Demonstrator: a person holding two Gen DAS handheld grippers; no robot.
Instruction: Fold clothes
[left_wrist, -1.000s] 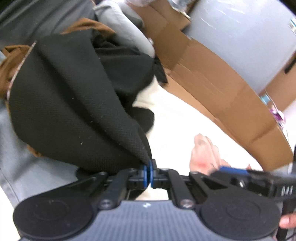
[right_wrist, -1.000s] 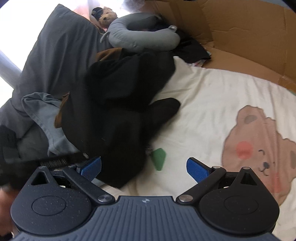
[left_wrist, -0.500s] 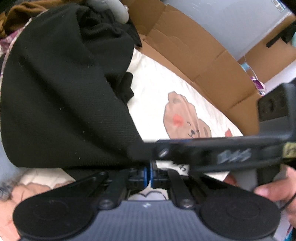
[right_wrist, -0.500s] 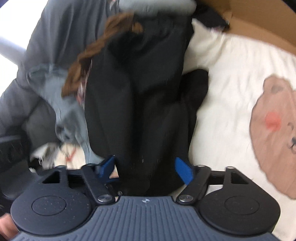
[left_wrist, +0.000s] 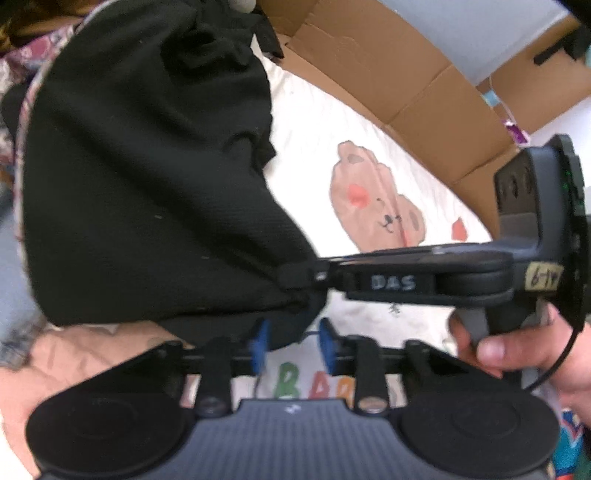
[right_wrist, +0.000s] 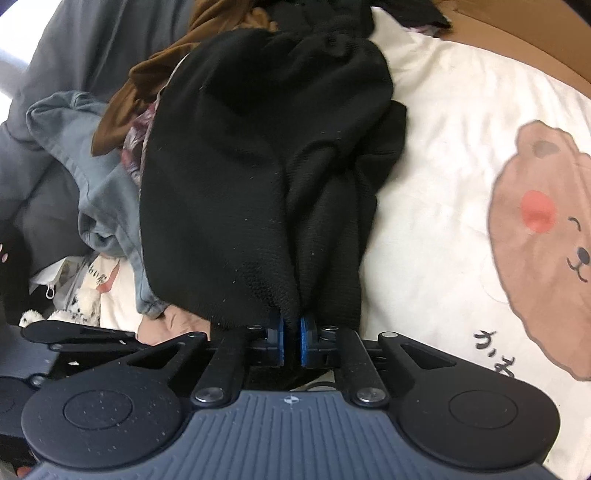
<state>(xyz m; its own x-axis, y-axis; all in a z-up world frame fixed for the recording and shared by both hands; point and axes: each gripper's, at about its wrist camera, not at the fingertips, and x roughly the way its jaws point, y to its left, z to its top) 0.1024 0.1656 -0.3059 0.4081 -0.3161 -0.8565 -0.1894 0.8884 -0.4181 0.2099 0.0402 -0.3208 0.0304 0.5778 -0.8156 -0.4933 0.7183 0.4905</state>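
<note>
Black garment lies bunched on the bear sheet, left of the bear print, its far end against the clothes pile.

Changes:
- Right gripper: half a second ago its blue pads stood apart on either side of the cloth; now they are pressed together on the garment's near edge, fabric pinched between them.
- Left gripper: clamped on the cloth in both earlier frames; now its pads are apart with a gap between them. A fold of the garment hangs just above and between them; contact cannot be told.
- In the left view the right gripper crosses from the right, its tip buried in the garment's hem, held by the right hand.
- More of the bear print shows to the right of the garment than a second ago.

Writing:
- "DAS" in white on the right gripper's side.
- A yellow tag near its handle, handwritten, reads roughly "6-14"; unsure.
- Coloured letters on the sheet below the left pads: "B", then partly hidden ones.
- Dark script on the sheet below the bear print in the right view.

Cardboard stands behind the sheet.
</note>
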